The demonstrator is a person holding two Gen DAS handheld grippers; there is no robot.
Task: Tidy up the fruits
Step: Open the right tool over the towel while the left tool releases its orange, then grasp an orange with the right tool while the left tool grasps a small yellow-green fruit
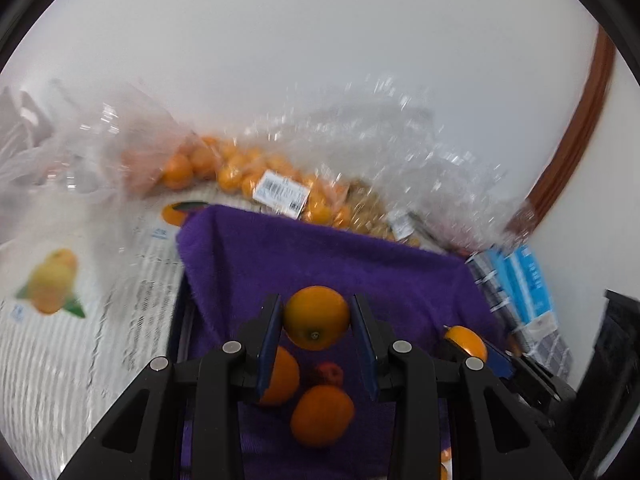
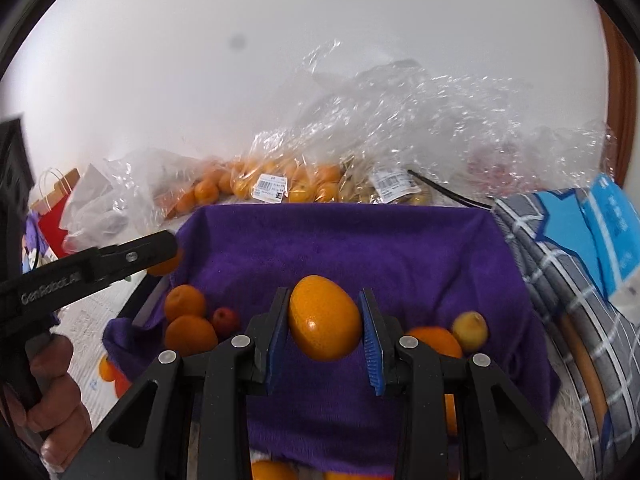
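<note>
Each tool is clamped on a piece of fruit. The left gripper (image 1: 317, 322) holds an orange (image 1: 317, 317) between its pads, stem end turned back toward the camera. The right gripper (image 2: 325, 320) grips an egg-shaped orange fruit (image 2: 325, 317), long axis tilted up toward the left finger. Both hang above the purple towel (image 2: 360, 256), where a few oranges, a small red fruit (image 2: 225, 320) and a yellow fruit (image 2: 470, 330) already lie. Beyond the fingertips, the bagged oranges (image 2: 256, 184) remain unsorted, so I judge much is left.

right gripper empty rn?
No, the right gripper is closed on an orange above the purple towel.
</note>
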